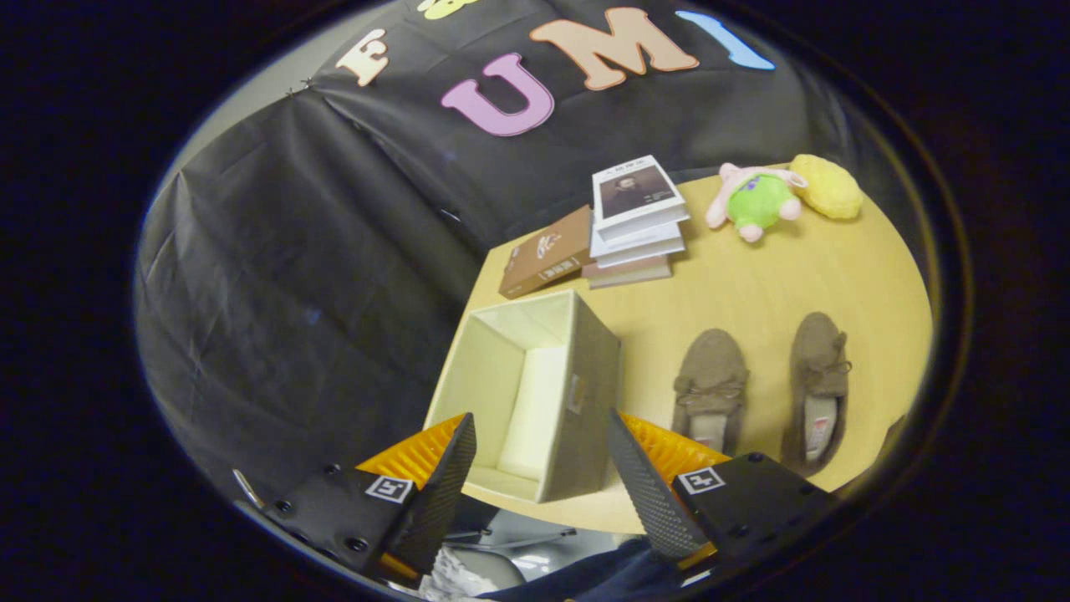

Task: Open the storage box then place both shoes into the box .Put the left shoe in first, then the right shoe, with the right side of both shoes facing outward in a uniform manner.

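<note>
The storage box [535,393] stands open at the counter's edge, so the empty, wide-spread gripper [539,468] should next fetch the left shoe [710,386].

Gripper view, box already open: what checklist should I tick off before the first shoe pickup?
1. Beige fabric storage box open, no lid on top: ok.
2. Box interior free of objects: ok as far as its visible part shows.
3. Gripper jaws open and holding nothing, spread on either side of the box: ok.
4. Two brown suede moccasin shoes side by side on the yellow wooden table, beside the box: ok.
5. Which shoe is the left one: cannot tell for sure.
6. Stack of books and green plush toy beyond the shoes, apart from them: ok.
</note>
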